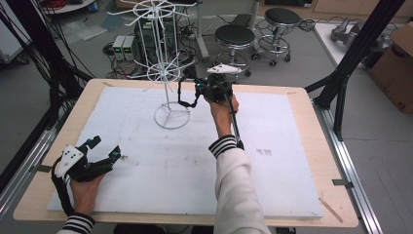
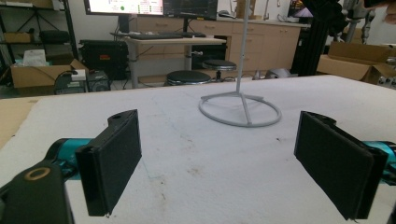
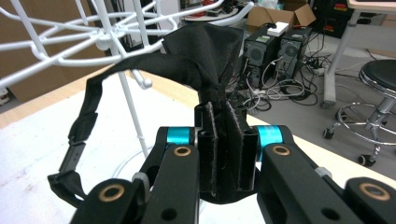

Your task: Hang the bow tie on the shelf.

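Observation:
A white wire rack (image 1: 165, 73) with hooked arms stands on a ring base at the back middle of the white board (image 1: 272, 185). My right gripper (image 1: 197, 87) is raised just right of the rack, shut on a black strap (image 1: 187, 100) that hangs in a loop toward the rack's lower hooks. In the right gripper view the black strap (image 3: 205, 51) is bunched between the closed jaws, its buckle end (image 3: 70, 163) dangling at left, close to the rack's arms (image 3: 93, 37). My left gripper (image 1: 104, 148) rests open at the board's front left; its pads (image 2: 112, 163) stand wide apart with nothing between them.
The rack's ring base (image 2: 240, 109) lies ahead of the left gripper. Two black stools (image 1: 253, 36) and computer boxes with cables (image 1: 124, 46) stand on the floor behind the table. Black frame posts (image 1: 350, 58) rise at the right; a cardboard box (image 1: 397, 68) sits beyond.

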### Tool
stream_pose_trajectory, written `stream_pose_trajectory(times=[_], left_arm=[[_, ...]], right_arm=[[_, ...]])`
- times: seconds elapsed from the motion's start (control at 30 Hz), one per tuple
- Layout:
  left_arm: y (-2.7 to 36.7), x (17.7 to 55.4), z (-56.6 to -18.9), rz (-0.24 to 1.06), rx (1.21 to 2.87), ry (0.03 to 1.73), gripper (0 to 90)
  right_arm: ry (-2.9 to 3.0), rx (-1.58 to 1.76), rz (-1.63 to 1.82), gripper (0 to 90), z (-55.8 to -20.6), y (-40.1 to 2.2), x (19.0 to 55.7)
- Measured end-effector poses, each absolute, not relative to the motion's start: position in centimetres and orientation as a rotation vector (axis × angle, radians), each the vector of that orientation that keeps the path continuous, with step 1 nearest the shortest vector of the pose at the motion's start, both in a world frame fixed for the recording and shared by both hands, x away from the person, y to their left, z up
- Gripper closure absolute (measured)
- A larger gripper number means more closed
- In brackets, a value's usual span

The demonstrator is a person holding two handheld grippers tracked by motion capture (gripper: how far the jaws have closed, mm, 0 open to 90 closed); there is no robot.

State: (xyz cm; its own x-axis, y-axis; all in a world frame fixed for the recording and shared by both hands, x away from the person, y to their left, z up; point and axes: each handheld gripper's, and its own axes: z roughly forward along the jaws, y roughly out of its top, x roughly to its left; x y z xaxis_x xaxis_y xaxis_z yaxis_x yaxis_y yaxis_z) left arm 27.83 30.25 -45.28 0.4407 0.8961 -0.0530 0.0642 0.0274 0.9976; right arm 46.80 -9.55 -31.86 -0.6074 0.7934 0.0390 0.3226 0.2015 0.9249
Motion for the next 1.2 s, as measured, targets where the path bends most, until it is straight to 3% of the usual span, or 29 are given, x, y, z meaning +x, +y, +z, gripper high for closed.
stream_pose_trajectory(times=[0.57, 0.63, 0.73, 0.97, 1.1, 1.2], left_arm=[[30.2, 27.8, -45.3, 0.811, 1.402, 0.922, 15.2], [30.2, 27.8, -45.3, 0.811, 1.401, 0.921, 15.2], [30.2, 27.8, -45.3, 0.813, 1.392, 0.923, 15.1], [30.3, 27.8, -45.3, 0.812, 1.399, 0.926, 15.1], [30.3, 27.8, -45.3, 0.814, 1.400, 0.927, 15.1], [30.3, 27.8, -45.3, 0.814, 1.399, 0.927, 15.1]], right_arm=[[2.149, 1.016, 1.301, 79.1, -32.8, -9.0, 47.0], [2.164, 1.001, 1.271, 73.2, -32.8, -8.9, 47.0], [2.181, 0.979, 1.228, 51.8, -32.8, -8.8, 46.9], [2.280, 1.056, 1.189, 22.1, -32.7, -9.8, 46.6], [2.328, 1.108, 1.171, 12.6, -32.1, -10.7, 45.5], [2.347, 1.110, 1.171, 11.8, -31.1, -11.6, 44.2]])
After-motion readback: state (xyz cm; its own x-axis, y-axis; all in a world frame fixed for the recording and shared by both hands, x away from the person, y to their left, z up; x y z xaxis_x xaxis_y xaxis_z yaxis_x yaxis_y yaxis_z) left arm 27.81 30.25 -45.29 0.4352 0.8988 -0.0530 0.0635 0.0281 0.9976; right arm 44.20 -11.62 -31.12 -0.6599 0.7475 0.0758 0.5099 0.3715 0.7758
